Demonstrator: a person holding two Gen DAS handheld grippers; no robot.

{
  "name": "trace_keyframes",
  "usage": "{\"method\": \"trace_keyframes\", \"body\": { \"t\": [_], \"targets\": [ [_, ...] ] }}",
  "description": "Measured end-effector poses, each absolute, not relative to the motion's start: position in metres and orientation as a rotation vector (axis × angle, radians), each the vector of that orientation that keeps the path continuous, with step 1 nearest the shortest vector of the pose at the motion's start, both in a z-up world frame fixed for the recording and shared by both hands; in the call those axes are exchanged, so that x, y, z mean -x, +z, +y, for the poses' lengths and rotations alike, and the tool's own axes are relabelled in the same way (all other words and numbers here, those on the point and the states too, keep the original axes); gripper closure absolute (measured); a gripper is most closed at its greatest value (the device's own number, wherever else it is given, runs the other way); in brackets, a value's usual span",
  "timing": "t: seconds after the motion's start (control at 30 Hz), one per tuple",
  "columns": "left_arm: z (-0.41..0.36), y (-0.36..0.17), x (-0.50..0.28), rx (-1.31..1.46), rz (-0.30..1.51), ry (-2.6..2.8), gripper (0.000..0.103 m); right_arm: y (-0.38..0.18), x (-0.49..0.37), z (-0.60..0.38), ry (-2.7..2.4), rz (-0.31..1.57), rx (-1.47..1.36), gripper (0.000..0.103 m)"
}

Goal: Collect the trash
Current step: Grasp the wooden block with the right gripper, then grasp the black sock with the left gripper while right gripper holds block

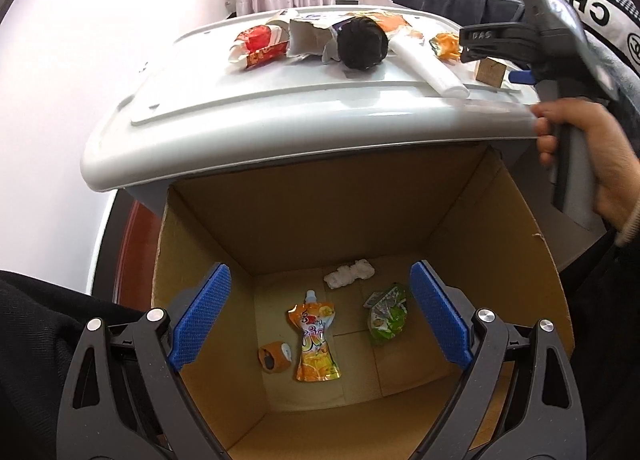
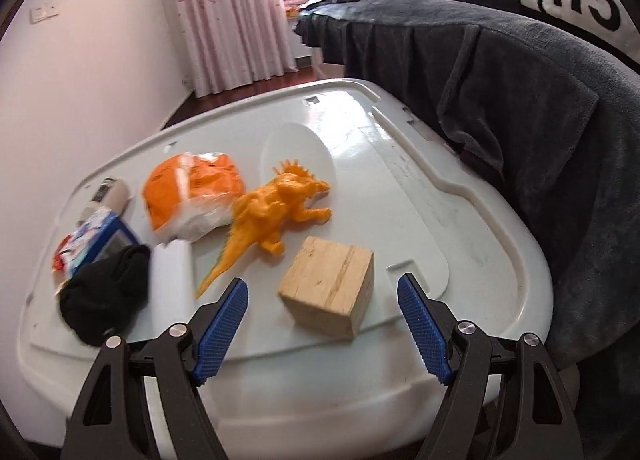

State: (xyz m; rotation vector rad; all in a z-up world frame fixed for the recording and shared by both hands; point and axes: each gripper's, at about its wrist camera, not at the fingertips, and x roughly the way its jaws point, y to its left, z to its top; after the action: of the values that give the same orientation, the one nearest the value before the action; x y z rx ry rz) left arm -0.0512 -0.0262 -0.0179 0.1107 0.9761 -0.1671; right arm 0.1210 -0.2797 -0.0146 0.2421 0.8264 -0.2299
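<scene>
the left tool (image 1: 320, 316), spread and empty, hangs over the open cardboard box (image 1: 520, 244) low in the frame, where an orange drink pouch (image 1: 317, 340) and a green wrapper (image 1: 386, 314) already lie as collected trash. on the white surface (image 2: 400, 188), the blurred orange wrapper (image 2: 192, 192) at centre left looks like remaining trash. the right tool (image 2: 322, 330), spread and empty, faces the wooden block (image 2: 330, 286).

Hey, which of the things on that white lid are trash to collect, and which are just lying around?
Trash to collect:
- orange wrapper
- torn carton
- red wrapper

Probably just lying about:
- orange toy dinosaur
- wooden block
- black sock
- white tube
</scene>
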Motion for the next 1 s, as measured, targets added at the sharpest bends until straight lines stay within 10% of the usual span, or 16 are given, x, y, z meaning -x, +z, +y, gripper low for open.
{"method": "trace_keyframes", "body": {
  "t": [0.23, 1.0],
  "targets": [
    [-0.016, -0.018, 0.046, -0.047, 1.000, -0.157, 0.014, -0.022, -0.124, -0.287, -0.332, 0.802, -0.202, 0.068],
    [-0.078, 0.048, -0.071, -0.162, 0.719, -0.410, 0.014, 0.047, -0.012, -0.310, 0.014, 0.685, -0.399, 0.068]
  ]
}}
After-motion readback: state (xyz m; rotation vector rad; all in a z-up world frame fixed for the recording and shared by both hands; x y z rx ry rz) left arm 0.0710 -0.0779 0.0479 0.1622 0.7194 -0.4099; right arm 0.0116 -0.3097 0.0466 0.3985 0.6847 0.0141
